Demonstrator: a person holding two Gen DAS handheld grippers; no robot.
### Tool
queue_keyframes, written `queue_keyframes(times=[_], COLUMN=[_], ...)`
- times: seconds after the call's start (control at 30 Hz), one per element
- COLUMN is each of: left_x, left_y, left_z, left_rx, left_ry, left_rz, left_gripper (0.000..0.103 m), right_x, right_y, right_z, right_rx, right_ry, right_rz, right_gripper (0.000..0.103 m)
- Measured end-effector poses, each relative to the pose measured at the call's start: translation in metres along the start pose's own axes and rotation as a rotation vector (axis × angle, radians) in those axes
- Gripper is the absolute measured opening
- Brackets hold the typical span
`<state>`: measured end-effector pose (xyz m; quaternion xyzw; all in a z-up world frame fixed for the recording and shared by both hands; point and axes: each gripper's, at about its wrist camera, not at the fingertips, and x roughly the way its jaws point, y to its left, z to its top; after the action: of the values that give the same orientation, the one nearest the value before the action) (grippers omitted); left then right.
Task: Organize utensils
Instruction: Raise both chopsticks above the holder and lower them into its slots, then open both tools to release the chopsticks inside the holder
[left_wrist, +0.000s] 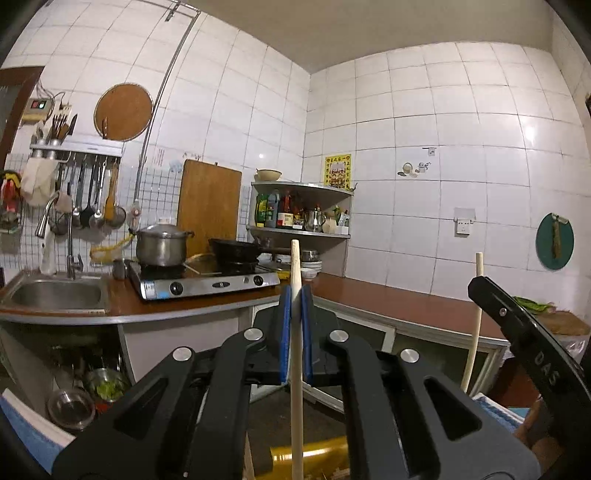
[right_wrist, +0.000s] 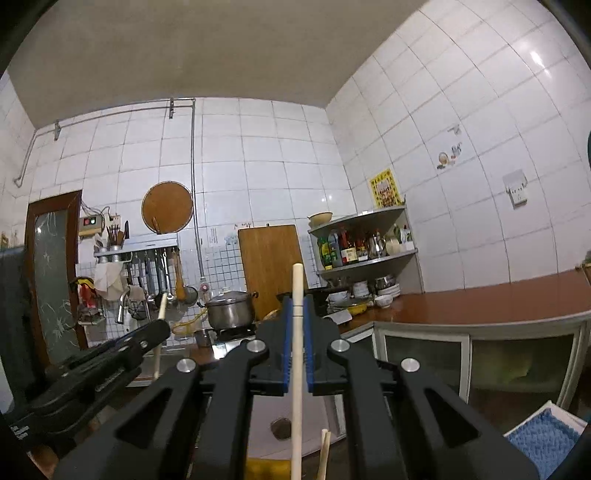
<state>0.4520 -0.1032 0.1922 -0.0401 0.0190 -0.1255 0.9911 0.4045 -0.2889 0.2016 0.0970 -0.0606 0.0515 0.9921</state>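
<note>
Between the blue-padded fingers of the left gripper (left_wrist: 295, 295) stands a pale wooden chopstick (left_wrist: 296, 369), pinched upright; the right gripper (right_wrist: 297, 310) pinches a second pale chopstick (right_wrist: 296, 369) likewise. Both chopsticks' lower ends run off frame. On the stove, a lidded steel pot (left_wrist: 161, 243) hides its contents.

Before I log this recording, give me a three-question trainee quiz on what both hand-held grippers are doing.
1. True or false: the left hand-held gripper is shut on a wooden stick.
2. What does the right hand-held gripper hold? A) ladle B) wooden stick C) nothing
3. Fill in: the steel pot sits on the ____.

Key: 1 true; 2 B; 3 stove.
</note>
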Motion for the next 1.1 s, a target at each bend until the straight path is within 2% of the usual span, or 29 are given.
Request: queue_keyframes(times=[0.17,0.53,0.8,1.1], left_x=[0.02,0.03,0.024,0.004], left_y=[-0.004,0.008,0.006,0.011], left_z=[-0.012,-0.048,-0.05,-0.062], left_rx=[0.002,-0.011,0.008,0.007], left_ry=[0.024,0.079,0.086,0.098], left_rz=[-0.001,0.004,-0.001,0.012], left_gripper=[0.004,0.004,0.004,0.005], right_x=[0.009,0.009,0.007,0.0], right_y=[0.003,-0.002,-0.009,-0.015], right_z=[-0.016,-0.061,-0.085,-0.092], right_rx=[-0.03,-0.079,-0.078,-0.061], right_ry=[0.004,0.069,0.127,0.163], right_rz=[-0.003,0.015,0.032,0.049], right_gripper=[0.006,0.006,0.006,0.006])
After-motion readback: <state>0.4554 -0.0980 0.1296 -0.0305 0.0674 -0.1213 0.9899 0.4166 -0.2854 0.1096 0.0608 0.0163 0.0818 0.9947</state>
